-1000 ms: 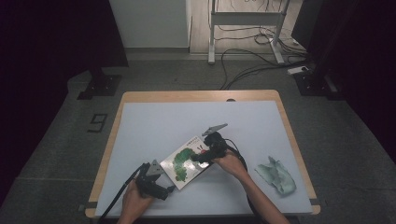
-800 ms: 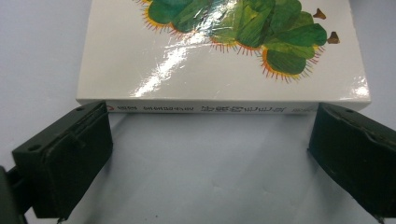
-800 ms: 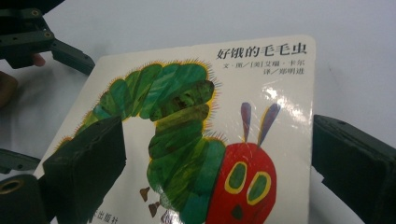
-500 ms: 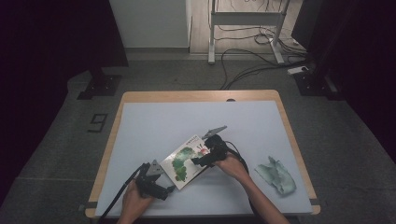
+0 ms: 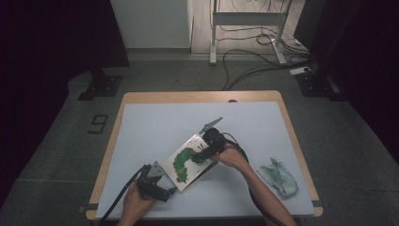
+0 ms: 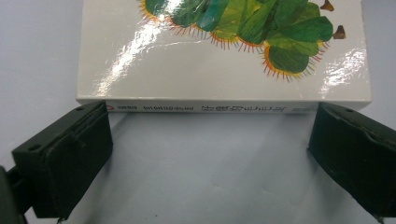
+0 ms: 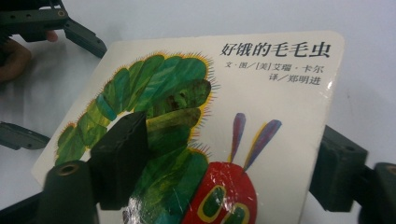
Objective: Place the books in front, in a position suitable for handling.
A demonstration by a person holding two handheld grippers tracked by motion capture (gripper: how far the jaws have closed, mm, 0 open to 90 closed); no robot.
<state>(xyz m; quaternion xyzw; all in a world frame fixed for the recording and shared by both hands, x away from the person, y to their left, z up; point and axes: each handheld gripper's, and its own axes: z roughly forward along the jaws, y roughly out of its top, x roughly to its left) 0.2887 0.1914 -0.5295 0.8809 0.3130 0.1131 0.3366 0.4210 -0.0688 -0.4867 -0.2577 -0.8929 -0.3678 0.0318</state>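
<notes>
Where the pale blue-grey top of the desk (image 5: 155, 127) meets its wooden rim, the surface looks matt and smooth. Board book (image 5: 187, 162) lies flat near the front edge, turned at an angle, between the two hands. Cover glossy white with glare streaks and rounded corners; thick stiff block of pages. Printed picture of a green caterpillar with a red head, yellow-green eyes and purple feelers, done in a painted collage look, with fine orange bristles along the body. Black Chinese title reads 好饿的毛毛虫; smaller lines beneath read 文·图/[美]艾瑞·卡尔 and 译/郑明进. Small print along the spine, too blurred to read.

Left gripper (image 6: 212, 154): released, blocky black rubber pads spread wide on either side of the spine edge, just short of touching it. Right gripper (image 7: 229, 182): jaws spread, one pad over the cover, the other at the book's outer edge; not clenched. Crumpled pale green cloth (image 5: 278, 176) sits well apart at the right.
</notes>
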